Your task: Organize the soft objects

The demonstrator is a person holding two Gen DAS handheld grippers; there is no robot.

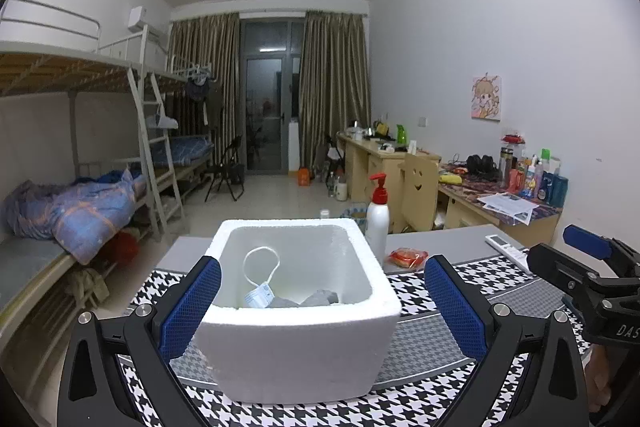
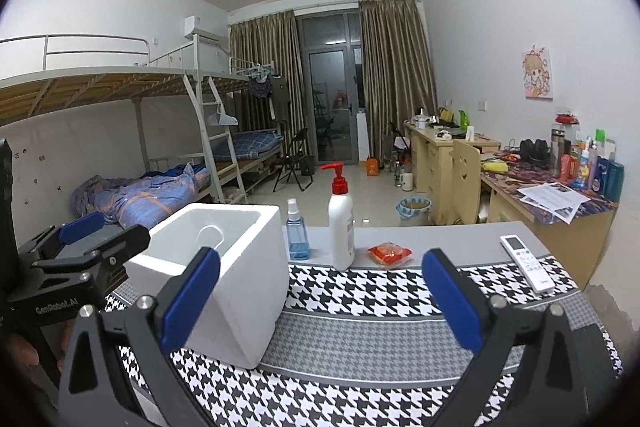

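Note:
A white foam box point(image 1: 296, 343) stands on the houndstooth mat point(image 1: 440, 291). Inside it lie a face mask with a white ear loop point(image 1: 260, 293) and a grey soft item point(image 1: 320, 298). My left gripper point(image 1: 323, 265) is open and straddles the box; its right pad point(image 1: 454, 307) stands clear of the box wall. My right gripper point(image 2: 322, 255) is open with nothing between its pads, just right of the foam box point(image 2: 236, 283). A red soft packet point(image 2: 390, 253) lies on the grey table beyond the mat. Each gripper also shows at the edge of the other's view.
A white lotion bottle with a red pump point(image 2: 341, 231) and a blue spray bottle point(image 2: 298, 237) stand behind the box. A white remote point(image 2: 528, 263) lies at the mat's right. Bunk beds fill the left of the room and cluttered desks point(image 2: 560, 203) the right.

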